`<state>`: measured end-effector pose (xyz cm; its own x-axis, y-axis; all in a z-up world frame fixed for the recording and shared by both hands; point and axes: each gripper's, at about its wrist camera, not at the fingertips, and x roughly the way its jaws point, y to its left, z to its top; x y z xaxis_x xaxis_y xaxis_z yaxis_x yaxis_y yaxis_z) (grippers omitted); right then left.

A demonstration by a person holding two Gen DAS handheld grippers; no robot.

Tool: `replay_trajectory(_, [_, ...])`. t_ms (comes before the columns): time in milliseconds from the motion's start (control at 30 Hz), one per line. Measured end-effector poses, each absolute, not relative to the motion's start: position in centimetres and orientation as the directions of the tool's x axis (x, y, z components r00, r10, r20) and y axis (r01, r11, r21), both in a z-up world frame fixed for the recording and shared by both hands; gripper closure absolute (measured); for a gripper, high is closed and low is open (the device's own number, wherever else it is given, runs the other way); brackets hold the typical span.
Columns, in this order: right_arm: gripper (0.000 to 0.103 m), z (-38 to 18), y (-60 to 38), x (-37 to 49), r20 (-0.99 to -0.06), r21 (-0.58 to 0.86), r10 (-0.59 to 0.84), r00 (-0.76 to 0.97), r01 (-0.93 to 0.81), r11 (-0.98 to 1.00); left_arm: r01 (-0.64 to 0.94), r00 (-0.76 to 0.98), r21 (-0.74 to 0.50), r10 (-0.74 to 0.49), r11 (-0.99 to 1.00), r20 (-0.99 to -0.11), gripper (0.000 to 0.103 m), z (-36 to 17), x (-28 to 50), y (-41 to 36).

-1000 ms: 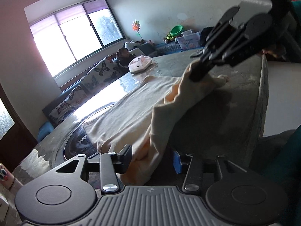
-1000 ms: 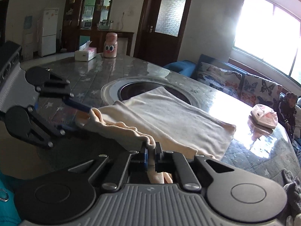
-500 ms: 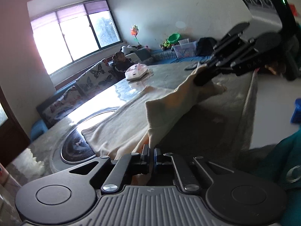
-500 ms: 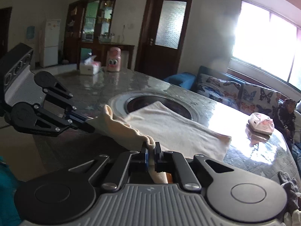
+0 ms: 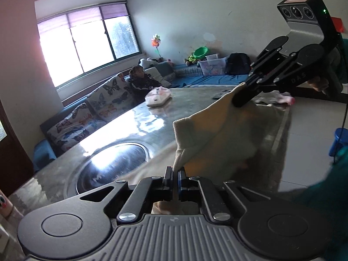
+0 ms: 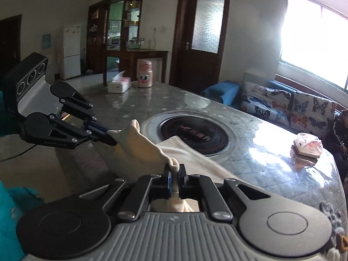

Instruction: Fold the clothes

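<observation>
garment: a cream, soft knit cloth (image 6: 139, 150); its near edge is lifted off the counter and hangs between the two claws, while the far part lies flat, reaching the rim of the round inset.
garment texture: matte, slightly fuzzy and thick enough to hold a rounded fold; the hem bunches into a small roll where it is pinched.
left claw (image 5: 175, 174): pressed together on one corner of the near edge, with cloth bulging out below the fingers.
right claw (image 6: 174, 173): pressed together on the other corner, a knob of fabric sitting on top of the pinch.
span between claws: the edge sags in a shallow curve, not taut.
counter (image 6: 271, 152): long, with rounded ends and a glossy grey, marbled, star-flecked top that reflects the window strongly.
round inset (image 6: 195, 133): a dark glass disc with a pale metal ring, set flush in the counter and partly under the cloth.
risk, slip: each grip takes only a small bite of hem, so a pull apart could tug a corner free.
risk, drag: on so slick a surface the flat part may slide with the lifted edge and fold askew.
risk, uneven fold: if one claw travels farther than the other, the edge would land crooked.
other things: a pink-and-white packet (image 6: 307, 146) lies further along the counter; a tissue box (image 6: 119, 84) and a pink flask (image 6: 145, 74) stand at the far end, well apart from the cloth.
</observation>
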<state>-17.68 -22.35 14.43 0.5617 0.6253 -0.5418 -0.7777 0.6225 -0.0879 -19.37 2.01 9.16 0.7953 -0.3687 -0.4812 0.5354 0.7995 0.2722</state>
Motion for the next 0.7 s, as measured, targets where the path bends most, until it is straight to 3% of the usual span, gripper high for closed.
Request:
replay_trajectory(200, [0.099,13.6,-20.6,-9.7,-0.601,-0.091,0.570,0.560,-0.756,0.648,0.514,0.792,0.265,-0.334,0.816,-0.510,0.098,8.2,-10.8,2.1])
replay_trajectory(467, [0.098,7.4,-18.0,-1.1,-0.668,-0.072,0.477,0.571,-0.687,0.723,0.452,0.733,0.198,-0.236,0.870,-0.638,0.097,2.3,-1.1,1.9])
replay_trajectory(633, [0.094,4.8,-18.5,0.8,-0.672,-0.036,0.442,0.594,-0.623,0.782,0.415,0.737,0.203,-0.197,0.887,-0.646,0.089,1.1,-0.1,1.9])
replay_trajectory(700, [0.093,4.6,-19.3,1.0,-0.667,-0.023,0.431,0.608,-0.595,0.803,0.387,0.751,0.218,-0.169,0.896,-0.639,0.082,1.3,0.1,2.3])
